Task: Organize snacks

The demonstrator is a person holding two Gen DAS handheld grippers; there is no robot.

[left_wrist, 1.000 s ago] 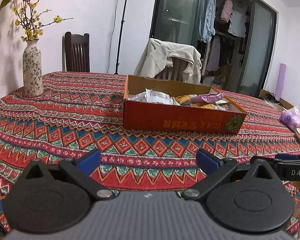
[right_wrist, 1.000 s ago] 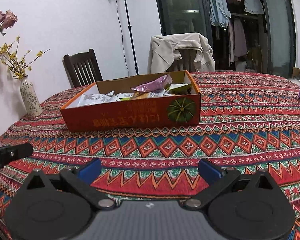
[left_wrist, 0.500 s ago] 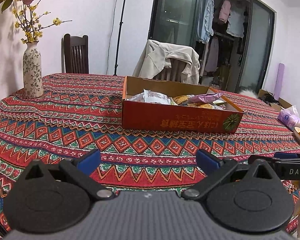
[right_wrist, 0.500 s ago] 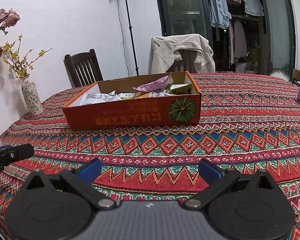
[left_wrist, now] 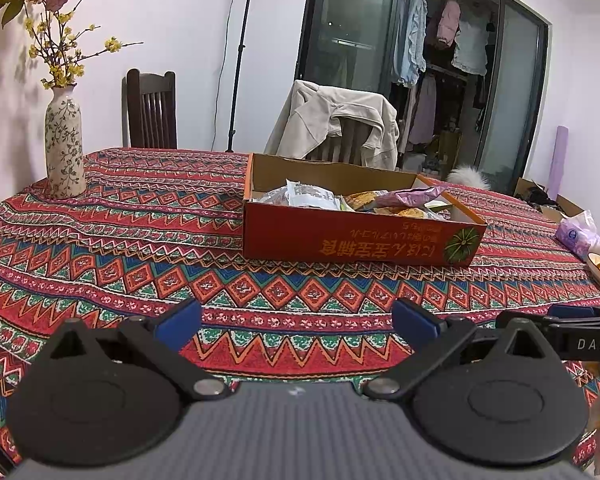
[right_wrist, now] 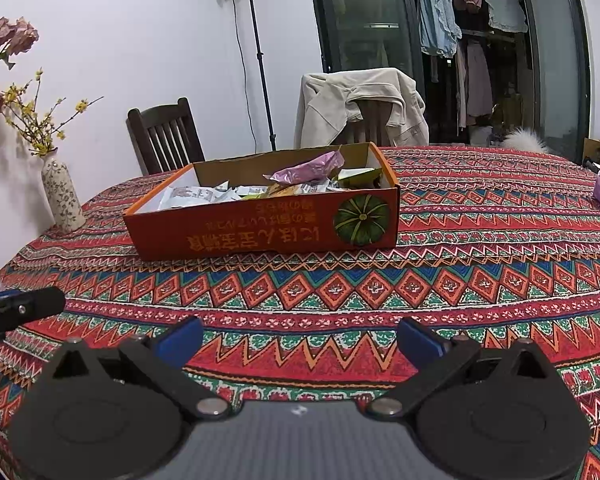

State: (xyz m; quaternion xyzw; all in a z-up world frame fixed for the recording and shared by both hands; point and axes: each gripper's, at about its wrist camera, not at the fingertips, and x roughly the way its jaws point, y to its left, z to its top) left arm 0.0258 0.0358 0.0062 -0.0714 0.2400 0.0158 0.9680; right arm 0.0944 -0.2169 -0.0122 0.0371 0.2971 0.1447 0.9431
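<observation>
- Since earlier: both views sit slightly farther back from the cardboard box (left_wrist: 360, 236); snack packets (left_wrist: 312, 196) unchanged inside.
- Left gripper (left_wrist: 296, 322): short of the box, fingers wide apart, empty.
- Right gripper (right_wrist: 298, 336): short of the box, likewise.
- Vase (left_wrist: 64, 144): left of the box.

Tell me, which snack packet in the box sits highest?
The purple packet: it lies on top of the pile, poking above the box rim, while the white packets lie low.

The left gripper (left_wrist: 296, 322) hangs wide-spread and empty above the patterned table (left_wrist: 140, 240). Ahead sits an orange cardboard box (left_wrist: 356, 236) holding snack packets (left_wrist: 312, 196); a floral vase (left_wrist: 65, 144) stands far left.
</observation>
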